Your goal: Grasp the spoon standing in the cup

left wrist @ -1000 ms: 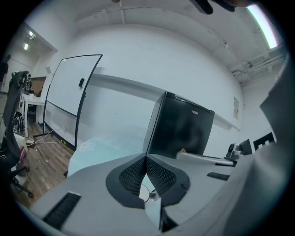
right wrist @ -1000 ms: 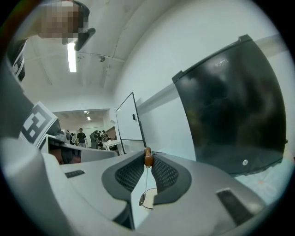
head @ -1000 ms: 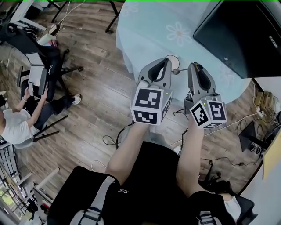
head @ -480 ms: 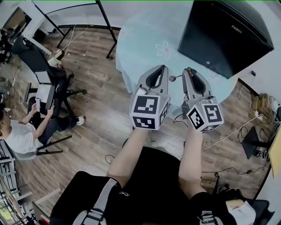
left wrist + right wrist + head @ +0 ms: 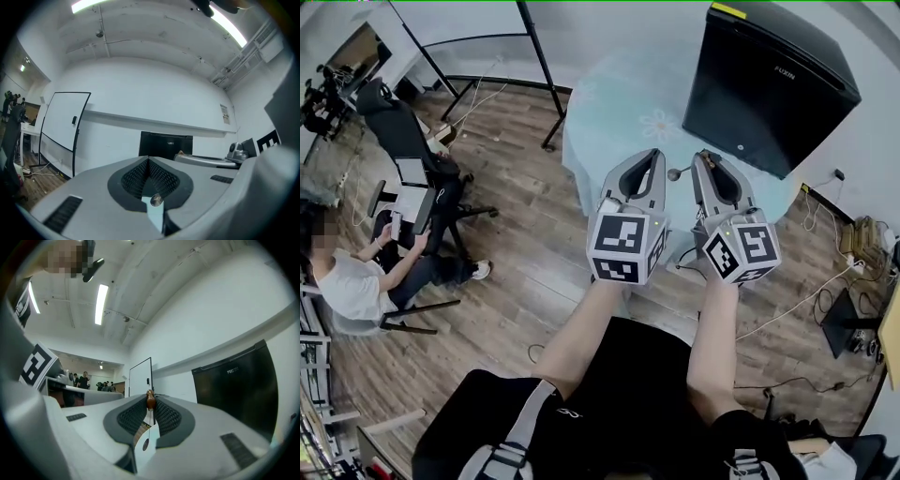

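Observation:
My right gripper (image 5: 701, 157) is shut on a thin metal spoon (image 5: 675, 173), whose small round end sticks out to the left, toward the other gripper. In the right gripper view the spoon's brown tip (image 5: 150, 401) shows at the jaw tips, and its thin shaft runs down the gap. My left gripper (image 5: 654, 155) hangs close beside it, its pads (image 5: 140, 176) meeting at the tips with nothing between them. Both grippers point level, above the near edge of the round table (image 5: 619, 103). No cup is in view.
The table has a light-blue, flower-printed cloth. A black mini fridge (image 5: 769, 84) stands on its far right. A whiteboard stand (image 5: 539, 66) is behind the table. At the left are an office chair (image 5: 403, 150) and a seated person (image 5: 356, 281). Cables (image 5: 787, 300) lie on the wooden floor.
Both grippers have risen together, staying side by side, and the table and floor now look farther below. The spoon stays in the right gripper.

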